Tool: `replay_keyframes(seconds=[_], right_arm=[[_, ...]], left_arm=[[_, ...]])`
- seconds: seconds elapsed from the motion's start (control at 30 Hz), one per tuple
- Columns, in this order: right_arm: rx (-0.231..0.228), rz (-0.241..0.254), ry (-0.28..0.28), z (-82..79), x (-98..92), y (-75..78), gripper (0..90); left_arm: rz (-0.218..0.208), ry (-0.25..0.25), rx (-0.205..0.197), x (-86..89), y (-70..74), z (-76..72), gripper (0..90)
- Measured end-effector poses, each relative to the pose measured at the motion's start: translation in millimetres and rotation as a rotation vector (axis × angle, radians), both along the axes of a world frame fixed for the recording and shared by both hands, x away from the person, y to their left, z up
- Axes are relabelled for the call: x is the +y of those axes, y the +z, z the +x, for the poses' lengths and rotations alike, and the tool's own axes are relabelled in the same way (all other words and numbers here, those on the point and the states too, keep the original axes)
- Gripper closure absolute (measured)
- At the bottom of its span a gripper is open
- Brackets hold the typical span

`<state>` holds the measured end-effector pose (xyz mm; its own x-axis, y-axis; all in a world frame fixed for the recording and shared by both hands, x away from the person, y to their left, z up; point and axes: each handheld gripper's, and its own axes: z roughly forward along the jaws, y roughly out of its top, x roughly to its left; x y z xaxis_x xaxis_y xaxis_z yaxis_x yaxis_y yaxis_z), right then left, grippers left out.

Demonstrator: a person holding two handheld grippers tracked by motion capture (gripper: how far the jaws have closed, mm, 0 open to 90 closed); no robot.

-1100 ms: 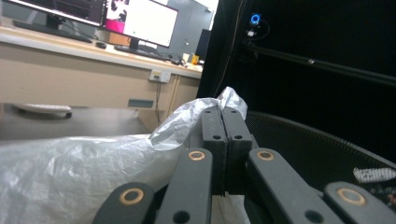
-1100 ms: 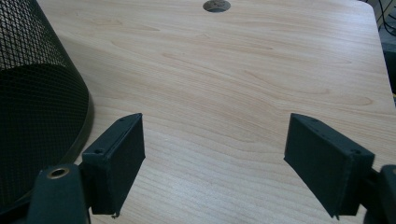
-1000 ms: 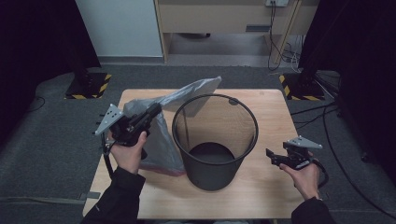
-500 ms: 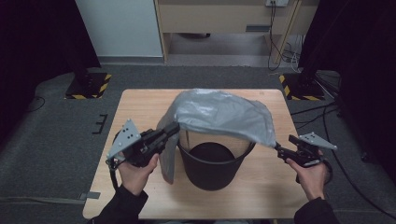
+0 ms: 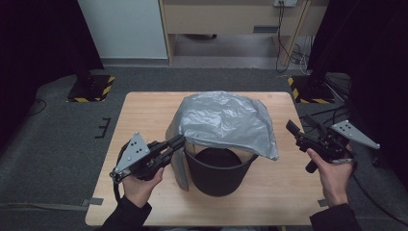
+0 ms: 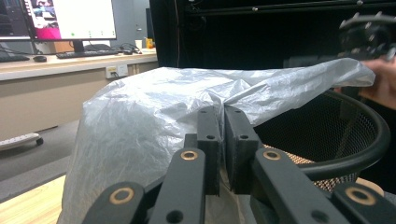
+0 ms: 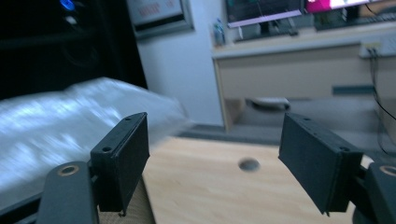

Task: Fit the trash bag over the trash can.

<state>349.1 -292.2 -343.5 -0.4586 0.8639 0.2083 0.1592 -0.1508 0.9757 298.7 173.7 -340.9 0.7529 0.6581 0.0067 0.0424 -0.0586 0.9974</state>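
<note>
Jaws on my left gripper (image 5: 179,141) are pinching the grey plastic bag (image 5: 226,122) — it's draping over the black mesh bin (image 5: 219,174) mid-surface — while my right gripper (image 5: 292,129) is hanging wide open, holding nothing.

- Bare table (image 5: 144,108) along left edge and near corners: open passage.
- Black mesh bin (image 5: 219,175) at table centre, blocking the middle.
- Grey plastic bag (image 5: 223,120) draped over bin mouth, covering most of the opening; narrow gap left at near rim.
- Clear space right of bin, beside right gripper (image 5: 294,131).
</note>
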Motion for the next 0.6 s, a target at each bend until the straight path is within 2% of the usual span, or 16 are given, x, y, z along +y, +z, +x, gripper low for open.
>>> replay_keyframes(seconds=[0.1,0.23,0.4,0.5,0.6], right_arm=[[-0.045,0.03,0.049,-2.0,9.6,12.1,26.0],[-0.075,0.042,0.161,-4.4,30.6,22.4,29.5],[-0.065,0.0,0.306,-6.6,60.2,22.7,30.7],[-0.048,-0.035,0.349,-7.1,71.7,17.8,31.8],[-0.02,-0.1,0.387,-6.1,82.5,10.2,31.9]], left_arm=[[-0.001,-0.001,0.001,-0.1,-1.4,-0.3,84.0],[-0.006,-0.002,0.007,0.5,-1.9,-0.6,83.1],[-0.015,-0.001,0.012,0.2,-2.3,-0.4,81.5],[-0.019,-0.002,0.019,0.0,-2.2,-0.5,80.0],[-0.025,-0.002,0.021,-0.5,-2.8,-0.3,76.3]])
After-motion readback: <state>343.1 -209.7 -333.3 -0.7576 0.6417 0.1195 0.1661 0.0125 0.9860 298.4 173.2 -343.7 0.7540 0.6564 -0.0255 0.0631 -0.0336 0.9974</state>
